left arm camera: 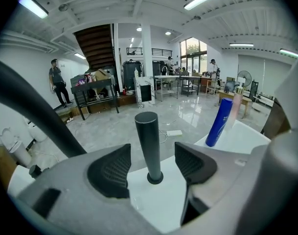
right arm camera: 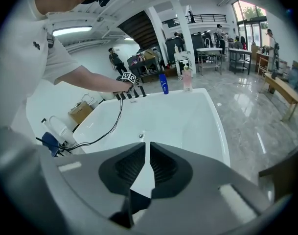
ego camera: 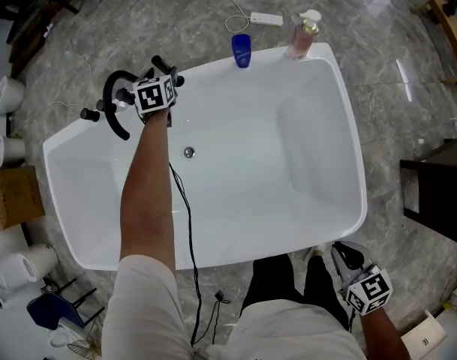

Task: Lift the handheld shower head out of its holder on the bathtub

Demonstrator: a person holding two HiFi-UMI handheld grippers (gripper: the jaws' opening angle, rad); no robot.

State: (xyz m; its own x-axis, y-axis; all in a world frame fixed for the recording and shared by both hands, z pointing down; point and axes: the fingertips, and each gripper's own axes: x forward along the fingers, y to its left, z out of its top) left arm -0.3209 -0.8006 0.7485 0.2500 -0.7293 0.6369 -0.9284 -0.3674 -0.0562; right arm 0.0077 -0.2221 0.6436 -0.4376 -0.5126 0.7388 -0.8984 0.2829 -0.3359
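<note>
The handheld shower head shows as a dark upright cylinder (left arm camera: pixel 148 141) standing in its round holder on the white bathtub rim (left arm camera: pixel 158 199). My left gripper (left arm camera: pixel 150 167) is open, with one pad on each side of the cylinder and a gap on both sides. In the head view, that gripper (ego camera: pixel 165 76) is at the tub's far left rim, beside the curved black faucet spout (ego camera: pixel 112 100). My right gripper (ego camera: pixel 349 256) hangs shut and empty by the person's right leg, outside the tub's near edge; its pads (right arm camera: pixel 139 164) meet with nothing between them.
A blue bottle (ego camera: pixel 242 49) and a pink pump bottle (ego camera: pixel 303 36) stand on the tub's far rim (ego camera: pixel 348 126). A black cable (ego camera: pixel 184 216) runs from the left gripper across the basin. A dark cabinet (ego camera: pixel 438 193) stands at right; a cardboard box (ego camera: pixel 14 197) and kettles lie at left.
</note>
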